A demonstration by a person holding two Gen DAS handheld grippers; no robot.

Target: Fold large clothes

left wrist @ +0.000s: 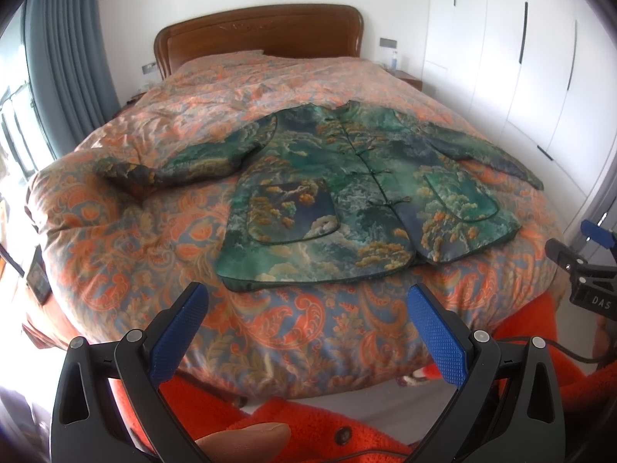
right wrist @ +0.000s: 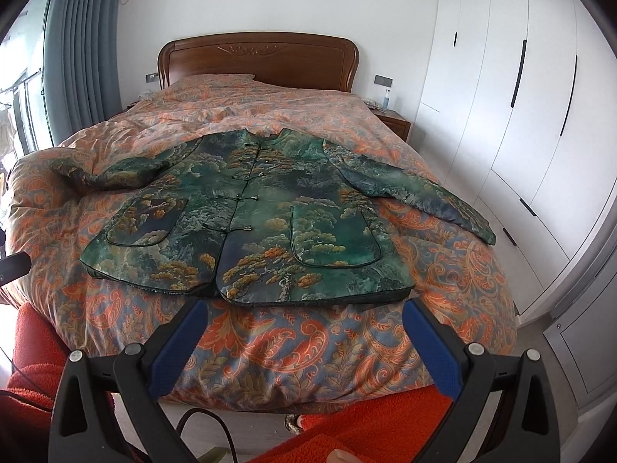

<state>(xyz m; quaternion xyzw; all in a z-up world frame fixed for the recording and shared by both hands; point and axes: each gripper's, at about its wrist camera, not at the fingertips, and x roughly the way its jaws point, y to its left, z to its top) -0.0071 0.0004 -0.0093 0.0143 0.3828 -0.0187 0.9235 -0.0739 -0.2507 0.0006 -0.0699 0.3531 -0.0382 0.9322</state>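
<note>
A green jacket (left wrist: 347, 189) with a tree and cloud print lies flat and face up on the bed, buttoned down the middle, both sleeves spread out to the sides. The same jacket (right wrist: 262, 216) fills the middle of the right wrist view. My left gripper (left wrist: 308, 301) hangs open just short of the jacket's hem, above the foot of the bed, holding nothing. My right gripper (right wrist: 304, 316) is also open and empty, a little before the hem. The right gripper (left wrist: 586, 266) shows at the right edge of the left wrist view.
The bed's orange and blue patterned quilt (right wrist: 270, 347) carries the jacket; a wooden headboard (right wrist: 258, 58) stands behind. White wardrobes (right wrist: 513, 77) line the right wall, grey curtains (right wrist: 77, 38) the left. A person's orange fleece clothing (left wrist: 327, 428) and a thumb (left wrist: 246, 438) sit below the grippers.
</note>
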